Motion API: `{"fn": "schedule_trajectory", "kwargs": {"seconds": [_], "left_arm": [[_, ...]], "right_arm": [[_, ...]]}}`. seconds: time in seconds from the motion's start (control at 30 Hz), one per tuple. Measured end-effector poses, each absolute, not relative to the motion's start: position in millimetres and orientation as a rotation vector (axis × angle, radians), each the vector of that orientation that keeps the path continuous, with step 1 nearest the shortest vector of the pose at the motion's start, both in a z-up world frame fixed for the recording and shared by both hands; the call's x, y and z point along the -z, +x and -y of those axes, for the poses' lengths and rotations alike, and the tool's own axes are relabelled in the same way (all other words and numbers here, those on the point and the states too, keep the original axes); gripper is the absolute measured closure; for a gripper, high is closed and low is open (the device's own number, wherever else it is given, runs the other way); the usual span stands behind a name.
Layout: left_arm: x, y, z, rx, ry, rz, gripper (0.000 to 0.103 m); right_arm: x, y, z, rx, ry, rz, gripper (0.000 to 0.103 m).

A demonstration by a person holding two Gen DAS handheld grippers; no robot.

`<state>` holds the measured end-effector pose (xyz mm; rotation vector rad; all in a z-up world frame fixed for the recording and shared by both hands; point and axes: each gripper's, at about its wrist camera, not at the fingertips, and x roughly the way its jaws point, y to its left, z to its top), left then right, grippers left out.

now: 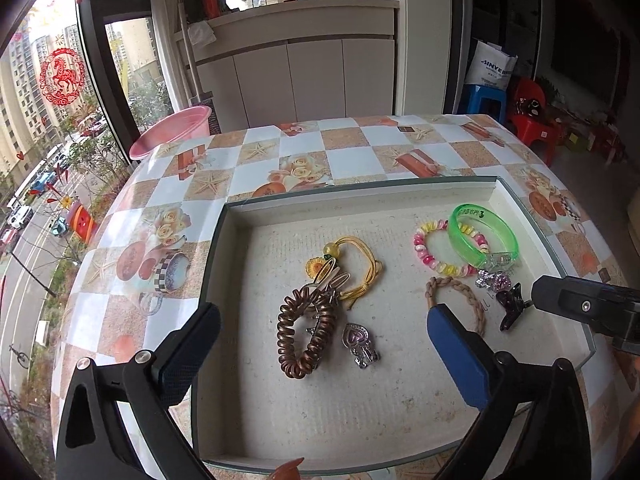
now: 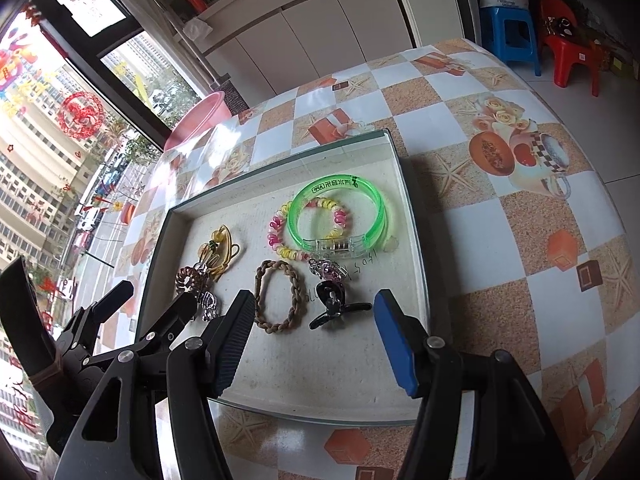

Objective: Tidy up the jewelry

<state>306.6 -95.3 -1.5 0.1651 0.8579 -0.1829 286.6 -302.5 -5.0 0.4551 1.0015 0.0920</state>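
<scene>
Both the left gripper (image 1: 324,344) and right gripper (image 2: 314,340) hang spread wide and empty over the shallow tray (image 1: 360,412) holding the jewelry, including a green bangle (image 2: 340,216), on the checkered tablecloth (image 2: 500,208), white cabinets (image 1: 296,80) beyond.

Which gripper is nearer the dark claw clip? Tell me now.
Right. The right gripper hangs open with the dark claw clip just ahead between its fingers; the left gripper is open over the coil hair tie, off to the clip's left.
</scene>
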Motion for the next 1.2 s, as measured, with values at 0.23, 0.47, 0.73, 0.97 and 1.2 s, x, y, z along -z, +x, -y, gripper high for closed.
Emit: {"fn": "schedule_trajectory", "kwargs": {"seconds": [0.23, 0.47, 0.73, 0.97, 1.2], "left_arm": [[8, 304, 91, 0.154, 0.192, -0.895, 0.0], [5, 297, 82, 0.142, 0.179, -0.898, 0.0], [-2, 287, 77, 0.124, 0.185, -0.876, 0.0], [0, 278, 71, 0.126, 0.191, -0.893, 0.0], [-2, 262, 60, 0.133, 0.166, -0.905, 0.0]], "right_arm": [[6, 289, 290, -0.058, 0.346, -1.035, 0.021], [6, 287, 285, -0.072, 0.335, -1.047, 0.0], [1, 279, 276, -0.052, 0.278, -1.022, 0.0], [7, 271, 272, -0.06, 0.276, -1.088, 0.0], [3, 259, 267, -0.01, 0.198, -1.063, 0.0]]}}
